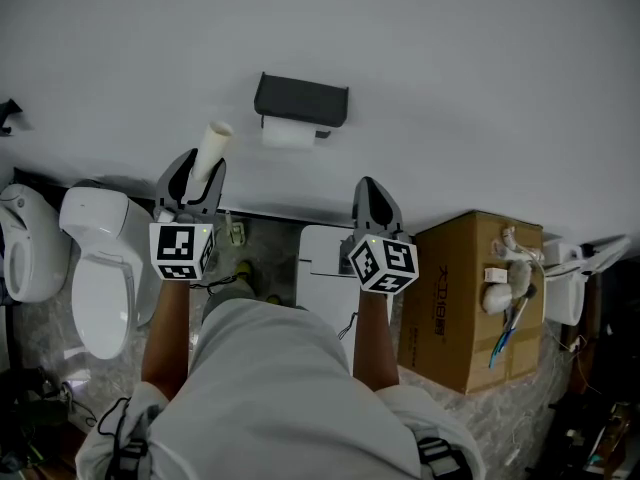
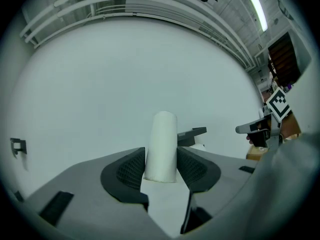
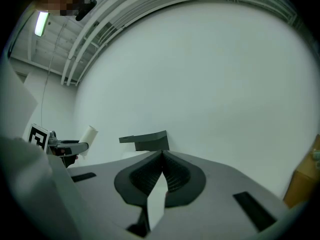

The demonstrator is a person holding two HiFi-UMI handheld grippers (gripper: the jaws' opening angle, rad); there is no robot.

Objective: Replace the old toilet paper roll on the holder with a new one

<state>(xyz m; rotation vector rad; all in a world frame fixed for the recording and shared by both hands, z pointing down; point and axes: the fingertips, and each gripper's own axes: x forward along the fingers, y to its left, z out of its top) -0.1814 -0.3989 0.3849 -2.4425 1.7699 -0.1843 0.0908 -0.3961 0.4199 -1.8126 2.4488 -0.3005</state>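
Between left tongs (image 2: 161, 155): cardboard tube (image 2: 163, 136) clamped | right tongs (image 3: 161, 157) closed, empty

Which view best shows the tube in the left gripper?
Left gripper view: the tube sits clamped between its jaws, close and centred. Head view shows it small; right gripper view, tiny at far left.

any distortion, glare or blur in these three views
Head view: even, soft light, sharp, the wall bows slightly at its foot. Left gripper view: heavy fisheye, dark corners, a ceiling lamp glares top right, the empty roll tube is crisp. Right gripper view: same fisheye and dark rim, no motion blur.
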